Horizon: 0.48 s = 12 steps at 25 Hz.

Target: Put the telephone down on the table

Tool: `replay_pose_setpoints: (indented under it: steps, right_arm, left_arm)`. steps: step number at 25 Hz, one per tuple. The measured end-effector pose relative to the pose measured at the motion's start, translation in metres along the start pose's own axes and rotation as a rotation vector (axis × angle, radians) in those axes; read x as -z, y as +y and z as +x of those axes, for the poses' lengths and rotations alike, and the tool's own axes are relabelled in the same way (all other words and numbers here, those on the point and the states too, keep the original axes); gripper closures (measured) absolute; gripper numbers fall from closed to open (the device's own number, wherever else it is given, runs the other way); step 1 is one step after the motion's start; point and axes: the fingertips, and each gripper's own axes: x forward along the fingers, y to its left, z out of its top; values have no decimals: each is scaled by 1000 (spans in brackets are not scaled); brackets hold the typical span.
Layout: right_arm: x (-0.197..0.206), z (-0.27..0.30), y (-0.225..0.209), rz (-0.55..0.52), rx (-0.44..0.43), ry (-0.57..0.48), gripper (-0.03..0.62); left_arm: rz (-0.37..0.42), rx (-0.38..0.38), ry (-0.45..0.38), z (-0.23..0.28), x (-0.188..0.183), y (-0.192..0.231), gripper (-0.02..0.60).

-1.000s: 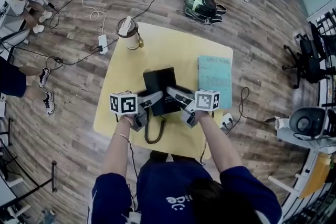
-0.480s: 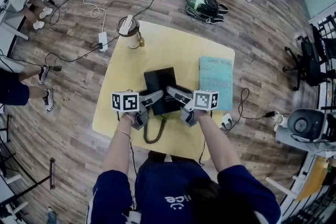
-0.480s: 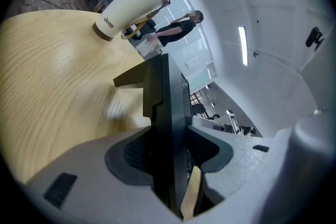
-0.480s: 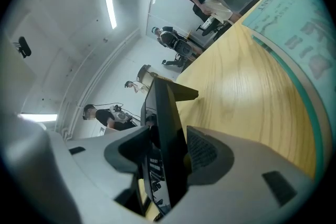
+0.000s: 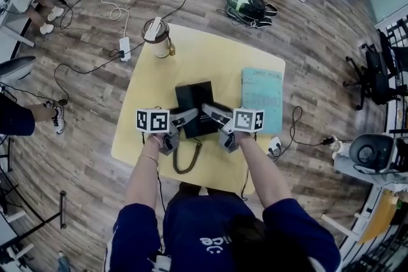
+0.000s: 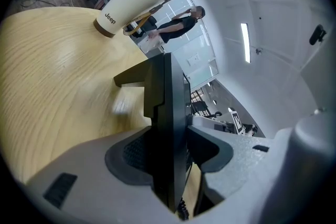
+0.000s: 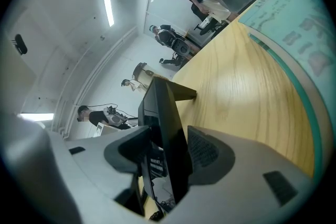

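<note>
Table [image 5: 210, 51]: one, yellow wood top.

On or over it, counted:
- telephone [image 5: 194, 99]: one, black, over the middle of the table.
- cup [image 5: 157, 38]: one, upright with lid, at the far left corner, well apart from the telephone.
- book [image 5: 261, 91]: one, teal cover, flat along the right edge, near the telephone but not touching it.
- cord [image 5: 187, 159]: one, coiled, running from the telephone's near end toward the table's near edge.

Grippers: two, and both of yours are on the one telephone.
- Your left gripper [image 5: 183, 118] grips the telephone's near left part. The left gripper view shows the telephone [image 6: 165, 113] edge-on between the left gripper's [image 6: 168, 152] pads, both pressed against it, jaws about halfway apart.
- Your right gripper [image 5: 211, 113] grips the near right part. The right gripper view shows the same: the telephone's [image 7: 160, 107] thin edge is clamped between the right gripper's [image 7: 169, 157] pads, jaws about halfway apart.
- Marker cubes: two, one on the left gripper [image 5: 152, 121] and one on the right [image 5: 250, 119].

Telephone position: both gripper views show its far foot down at the table [image 6: 47, 76], and the body lies low over the wood. You cannot tell from these views whether its whole underside rests on the surface.

The cup [image 6: 134, 0] appears beyond the telephone in the left gripper view. The book [image 7: 294, 23] lies to the right in the right gripper view.

Floor beyond the table: one backpack [image 5: 243, 4].
</note>
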Motion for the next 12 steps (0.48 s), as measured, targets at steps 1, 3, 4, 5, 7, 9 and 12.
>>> replay_pose_setpoints:
  steps: [1, 3, 4, 5, 7, 9, 12]
  right_arm:
    - [0, 0, 0, 3, 2, 1, 364]
    - [0, -2, -1, 12, 5, 1, 364]
    - [0, -2, -1, 16, 7, 0, 361]
    - [1, -2, -1, 17, 9, -1, 359]
    - [3, -1, -1, 18, 21, 2, 356]
    - [5, 2, -2, 9, 50, 10, 334]
    - [5, 2, -5, -27, 92, 11, 270]
  left_arm:
    - [0, -2, 1, 0, 0, 0, 387]
    - [-1, -4, 0, 1, 0, -1, 387]
    - [0, -4, -1, 1, 0, -1, 387]
    - [1, -4, -2, 1, 0, -1, 387]
    - [7, -12, -8, 0, 0, -1, 387]
    - [28, -46, -23, -1, 0, 1, 380]
    - [54, -117, -55, -1, 0, 5, 357]
